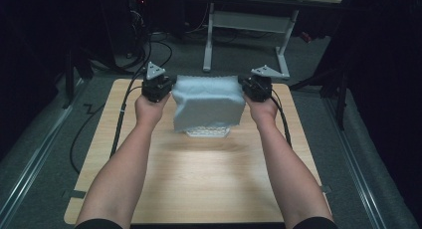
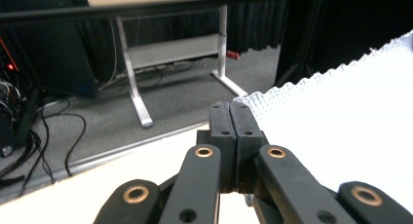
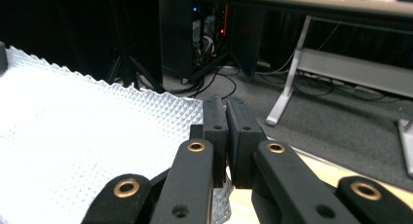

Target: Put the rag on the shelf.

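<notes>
You have one pale blue-white waffle-textured cloth (image 1: pixel 206 103) lifted above the far half of the light wooden tabletop (image 1: pixel 199 184), stretched between your two grippers so that its top edge runs level from one to the other while the rest drapes down; its lower hem, where the raised dimple pattern shows plainly, hangs close to or on the wood, and I cannot tell whether it touches. Your left gripper (image 2: pixel 229 118) has its black jaws pressed together with no gap between the pads, and the cloth's corner sits right at the pads, pinched there, with the fabric spreading away to the right in the left gripper view. Your right gripper (image 3: pixel 226 113) is likewise clamped down, its pads almost meeting on the cloth's edge, the dimpled fabric (image 3: pixel 87 136) fanning off to the left in the right gripper view. Count two grippers, each with a grey three-cornered plate on top and a trailing black cable, two bare forearms coming in from the near edge, one cloth, one tabletop. Beyond the tabletop lies grey carpet, where one white-legged desk (image 1: pixel 249 35) stands among loose cables
</notes>
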Demonstrator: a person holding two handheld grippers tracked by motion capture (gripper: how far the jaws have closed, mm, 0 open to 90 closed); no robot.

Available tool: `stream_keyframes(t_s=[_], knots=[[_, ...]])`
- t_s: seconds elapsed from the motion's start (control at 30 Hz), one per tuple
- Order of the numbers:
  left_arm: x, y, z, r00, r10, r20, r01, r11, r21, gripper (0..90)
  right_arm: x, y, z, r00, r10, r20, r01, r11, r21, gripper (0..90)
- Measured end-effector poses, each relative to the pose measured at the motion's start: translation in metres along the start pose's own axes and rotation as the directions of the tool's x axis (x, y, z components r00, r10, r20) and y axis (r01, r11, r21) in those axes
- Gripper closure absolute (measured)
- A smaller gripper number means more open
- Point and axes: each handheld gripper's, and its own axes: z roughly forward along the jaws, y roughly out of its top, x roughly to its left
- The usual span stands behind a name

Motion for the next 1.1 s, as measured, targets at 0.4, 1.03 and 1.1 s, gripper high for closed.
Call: stream_keyframes(t_s=[0.4,1.03,1.1], knots=[[-0.005,-0.045,0.003,0.9961,-0.070,0.054,0.068,0.9969,0.040,90.0,0.003,-0.045,-0.001,0.9996,0.008,-0.028,-0.006,0.9980,0.063,88.1],[-0.012,-0.084,0.004,0.9878,-0.122,0.096,0.115,0.9902,0.079,90.0,0.006,-0.077,0.000,0.9983,0.035,-0.046,-0.030,0.9936,0.109,87.9],[-0.012,-0.086,0.004,0.9875,-0.124,0.098,0.116,0.9896,0.086,90.0,0.007,-0.080,0.001,0.9982,0.038,-0.047,-0.032,0.9931,0.113,87.8]])
